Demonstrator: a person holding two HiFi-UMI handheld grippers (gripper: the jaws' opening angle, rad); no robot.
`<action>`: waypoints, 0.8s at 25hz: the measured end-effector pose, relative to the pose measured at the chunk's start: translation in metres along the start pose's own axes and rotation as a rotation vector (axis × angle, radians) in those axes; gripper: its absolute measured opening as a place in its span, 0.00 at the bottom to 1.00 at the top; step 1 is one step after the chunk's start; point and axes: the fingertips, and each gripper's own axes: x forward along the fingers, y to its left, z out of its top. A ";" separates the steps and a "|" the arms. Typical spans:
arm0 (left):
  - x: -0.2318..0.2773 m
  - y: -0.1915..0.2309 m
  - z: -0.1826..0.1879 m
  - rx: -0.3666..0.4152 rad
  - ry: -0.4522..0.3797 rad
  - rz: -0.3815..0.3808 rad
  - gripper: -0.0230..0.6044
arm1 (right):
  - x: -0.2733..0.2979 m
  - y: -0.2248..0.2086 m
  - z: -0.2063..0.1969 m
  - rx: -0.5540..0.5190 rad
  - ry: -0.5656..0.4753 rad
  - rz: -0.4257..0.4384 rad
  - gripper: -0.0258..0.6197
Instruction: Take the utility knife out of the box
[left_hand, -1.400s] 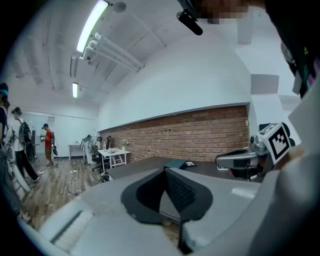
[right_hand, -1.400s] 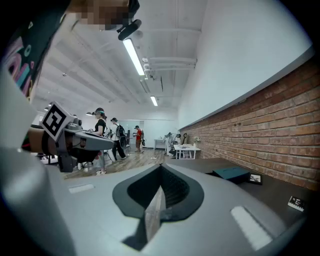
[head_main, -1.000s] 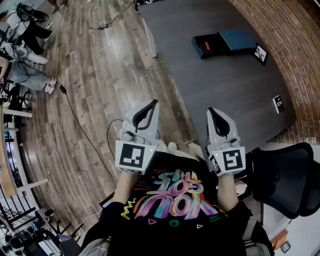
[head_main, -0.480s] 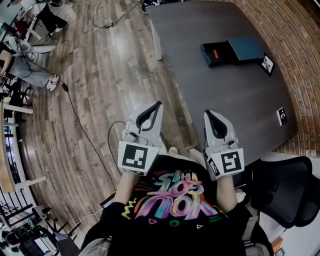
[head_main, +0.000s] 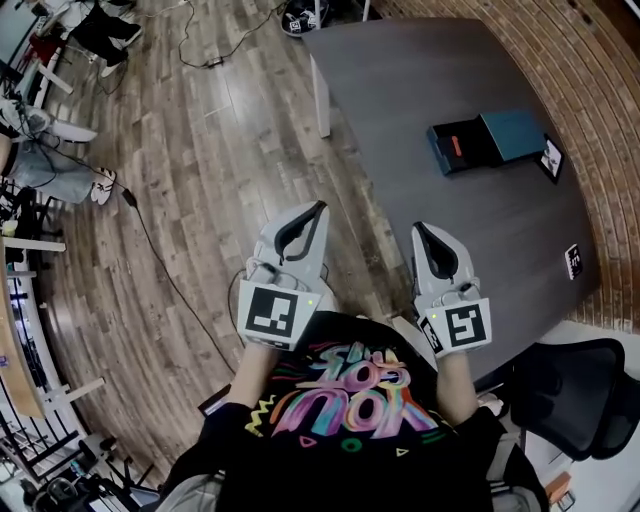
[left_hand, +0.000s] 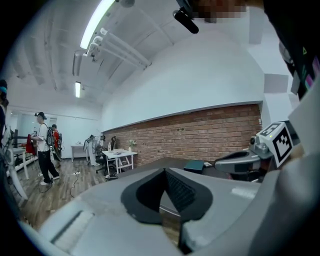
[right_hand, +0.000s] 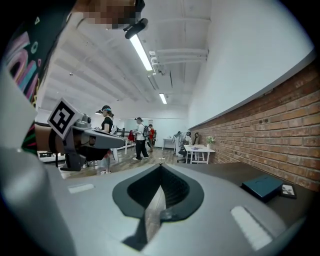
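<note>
On the dark grey table (head_main: 420, 90), an open box (head_main: 462, 146) lies at the far right. In its dark tray shows the red utility knife (head_main: 455, 145), and a teal lid (head_main: 512, 134) rests beside it. My left gripper (head_main: 321, 206) hangs over the wooden floor, short of the table's near edge, shut and empty. My right gripper (head_main: 418, 227) is over the table's near edge, also shut with nothing in it. Both are well short of the box. The left gripper view shows shut jaws (left_hand: 164, 170) and the box (left_hand: 194, 165) far ahead. The right gripper view shows shut jaws (right_hand: 160, 165) and the teal lid (right_hand: 262, 186).
Two small marker cards (head_main: 551, 158) (head_main: 574, 262) lie on the table's right side. A black office chair (head_main: 575, 392) stands at the lower right. A cable (head_main: 165, 270) runs over the wooden floor. A brick wall (right_hand: 270, 132), a white desk (right_hand: 199, 150) and people (right_hand: 141, 138) are farther off.
The table and box have slid right and down in the head view as the person walks toward them. Both grippers keep their pose and stay shut.
</note>
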 end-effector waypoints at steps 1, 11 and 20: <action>0.004 0.012 0.001 0.002 0.000 -0.005 0.04 | 0.012 0.000 0.004 0.002 -0.003 -0.007 0.04; 0.028 0.100 0.004 0.009 -0.003 -0.052 0.04 | 0.094 0.008 0.015 -0.016 0.011 -0.095 0.04; 0.035 0.138 -0.009 -0.010 0.017 -0.084 0.04 | 0.119 0.014 0.006 -0.029 0.063 -0.160 0.04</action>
